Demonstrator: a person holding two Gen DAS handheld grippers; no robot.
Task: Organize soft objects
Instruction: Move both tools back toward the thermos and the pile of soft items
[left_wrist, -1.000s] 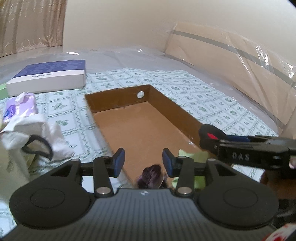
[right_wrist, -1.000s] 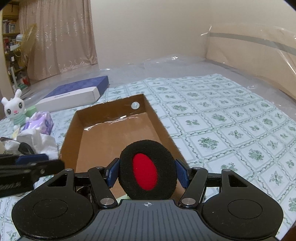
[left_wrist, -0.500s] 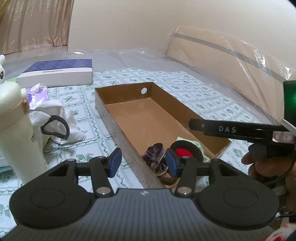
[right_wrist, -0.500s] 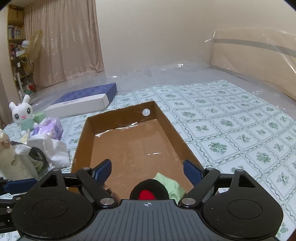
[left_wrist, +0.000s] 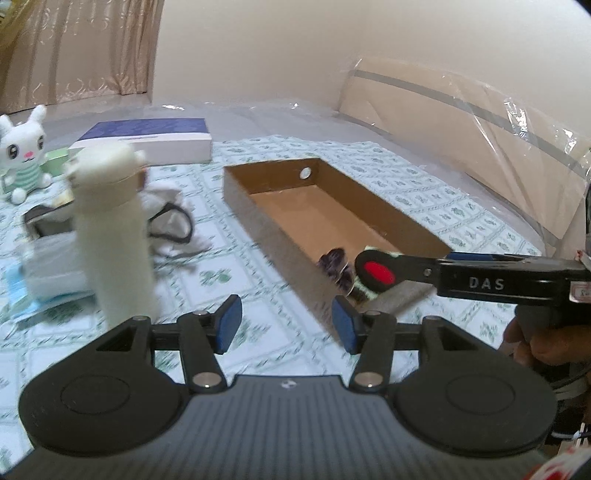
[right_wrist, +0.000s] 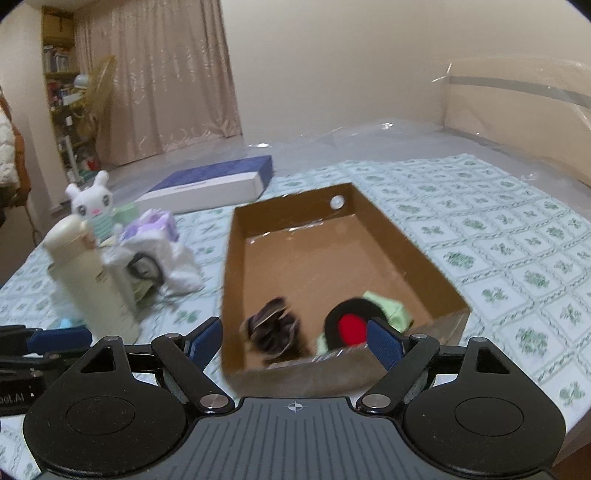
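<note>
Black tool (right_wrist: 293, 343) frames, blue pads (right_wrist: 384, 347), silver screws, "DAS" lettering.

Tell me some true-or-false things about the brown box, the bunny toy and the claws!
1. The black pad with the red middle lies inside the brown box. True.
2. The right claw is squeezing that pad. False: its jaws stand open with nothing gripped, having just been opening.
3. The white bunny toy sits in the box. False: it sits outside, on the patterned cloth, beyond the cream bottle.
4. A dark purple fuzzy thing lies in the box beside the pad. True.
5. The left claw holds the cream bottle. False: it is open and empty, and the bottle stands beside it.
</note>
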